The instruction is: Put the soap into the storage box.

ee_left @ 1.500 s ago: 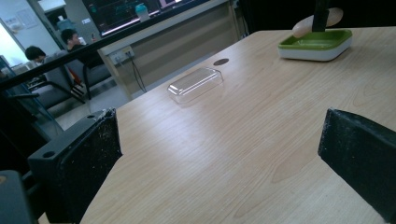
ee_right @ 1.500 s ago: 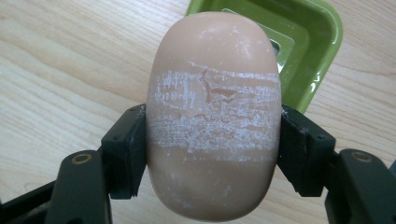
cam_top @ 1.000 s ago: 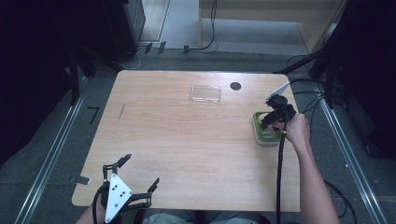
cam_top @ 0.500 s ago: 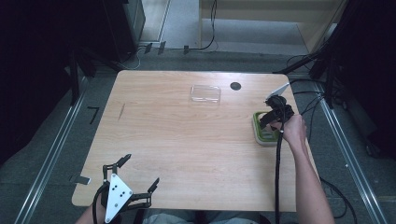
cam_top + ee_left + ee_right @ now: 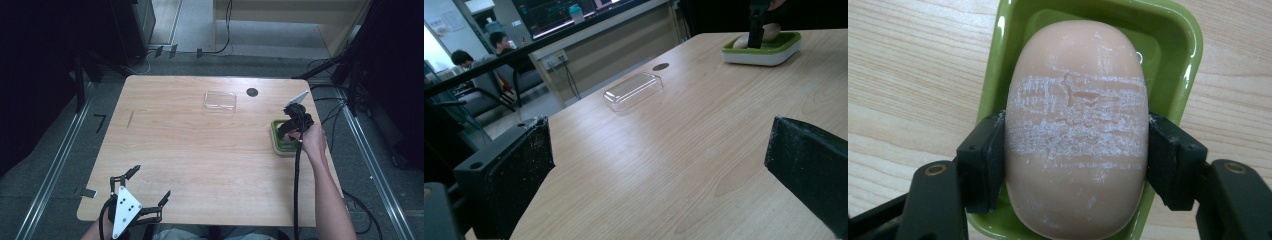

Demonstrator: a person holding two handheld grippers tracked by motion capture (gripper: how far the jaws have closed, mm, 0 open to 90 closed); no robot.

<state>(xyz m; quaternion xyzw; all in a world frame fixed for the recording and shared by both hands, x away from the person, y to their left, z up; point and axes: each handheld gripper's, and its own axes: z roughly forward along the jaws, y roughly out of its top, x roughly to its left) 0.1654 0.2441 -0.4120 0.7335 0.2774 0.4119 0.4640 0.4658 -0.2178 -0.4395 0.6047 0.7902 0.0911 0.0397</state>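
Here the right gripper (image 5: 289,131) works close to the far right edge of the wooden table (image 5: 200,165), so on its outer side there is little table left, while toward the person's left a wide bare stretch of board lies free. Well apart from it, farther across the table, lies a clear plastic lid (image 5: 220,100), and a small dark round hole (image 5: 252,92) sits between the lid and the gripper, nearer to the far edge. The left gripper (image 5: 150,187) hovers at the near edge, well apart from the right one, with free wood in front of it.

The table has a pale, smooth wood grain. The soap (image 5: 1077,130) is an oval, peach-coloured bar with rounded ends, and its top has a band of white scratches and a small crack. It lies in a green soap dish (image 5: 1178,55), a glossy tray with rounded corners; seen from the left gripper view the dish (image 5: 762,50) has a white lower body.

The right gripper's two black pads press on the long sides of the soap, one on each side, directly over the dish. The left gripper's jaws are spread wide, and nothing is between them.
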